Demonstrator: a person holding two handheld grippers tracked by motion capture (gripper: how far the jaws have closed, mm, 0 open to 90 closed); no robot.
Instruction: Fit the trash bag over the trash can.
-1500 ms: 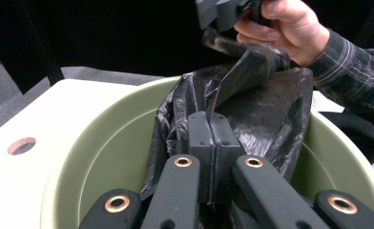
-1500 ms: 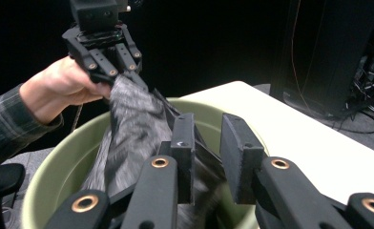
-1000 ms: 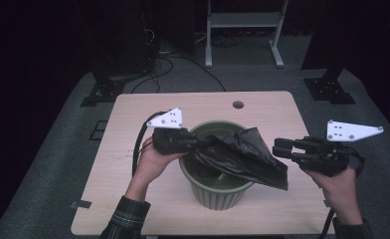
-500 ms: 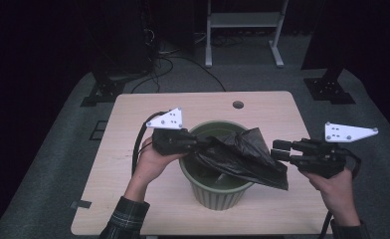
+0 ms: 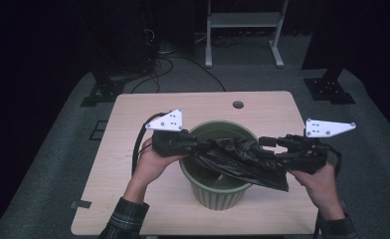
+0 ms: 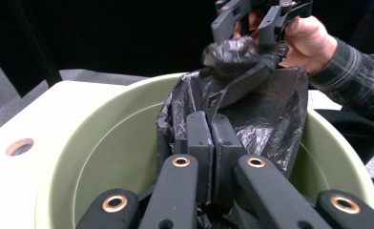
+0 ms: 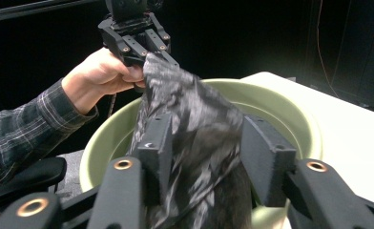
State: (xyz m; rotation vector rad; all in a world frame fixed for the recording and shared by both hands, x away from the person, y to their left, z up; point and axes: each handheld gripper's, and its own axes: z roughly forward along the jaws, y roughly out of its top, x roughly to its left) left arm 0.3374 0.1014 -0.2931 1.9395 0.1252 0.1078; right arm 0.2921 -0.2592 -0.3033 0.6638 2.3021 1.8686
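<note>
Both grippers' jaws flank black bag [image 5: 238, 159] over bin [image 5: 218, 196].

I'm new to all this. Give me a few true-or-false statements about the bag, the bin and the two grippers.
1. The left gripper is clamped shut on the black bag. True.
2. The bin is red. False: it is pale green.
3. The right gripper's jaws stand apart with the bag between them. True; they have just been opening.
4. The bag lies flat on the table beside the bin. False: it is stretched over the bin's mouth between the two grippers.
5. The bin lies tipped on its side. False: it stands upright.
</note>
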